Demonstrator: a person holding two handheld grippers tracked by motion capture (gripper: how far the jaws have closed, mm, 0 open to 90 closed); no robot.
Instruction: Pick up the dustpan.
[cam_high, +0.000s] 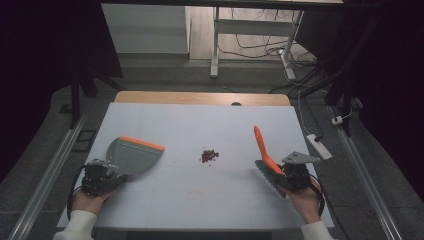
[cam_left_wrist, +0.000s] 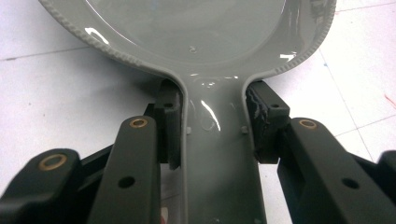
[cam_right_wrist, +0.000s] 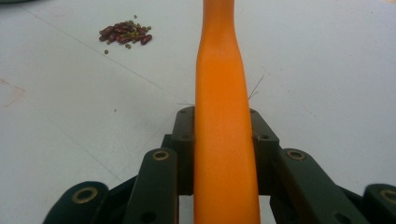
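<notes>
Status: pickup looks done, sweep not started.

Left hand-held gripper (cam_high: 111, 175) is clamped on the grey handle of the dustpan (cam_high: 134, 155); the left gripper view has both pads pressed against the handle's sides. Pan sits at the left of the bench (cam_high: 200, 210), its orange-edged lip toward the far side and a bit right.

Right hand-held gripper (cam_high: 282, 176) is clamped on the orange handle of the brush (cam_high: 265, 159); handle points up and away, grey bristle head low by the gripper, near the bench surface.

Beans (cam_high: 209, 155) lie in one small heap mid-bench, between the two tools and well apart from both. None in the pan as far as I can tell.

Left to do, my read: bring pan lip to the heap, brush the beans in.

Count: 1 dustpan, 1 brush, 2 grippers, 1 heap. Heap is mixed dark red and small greenish beans, too small to count singly.
</notes>
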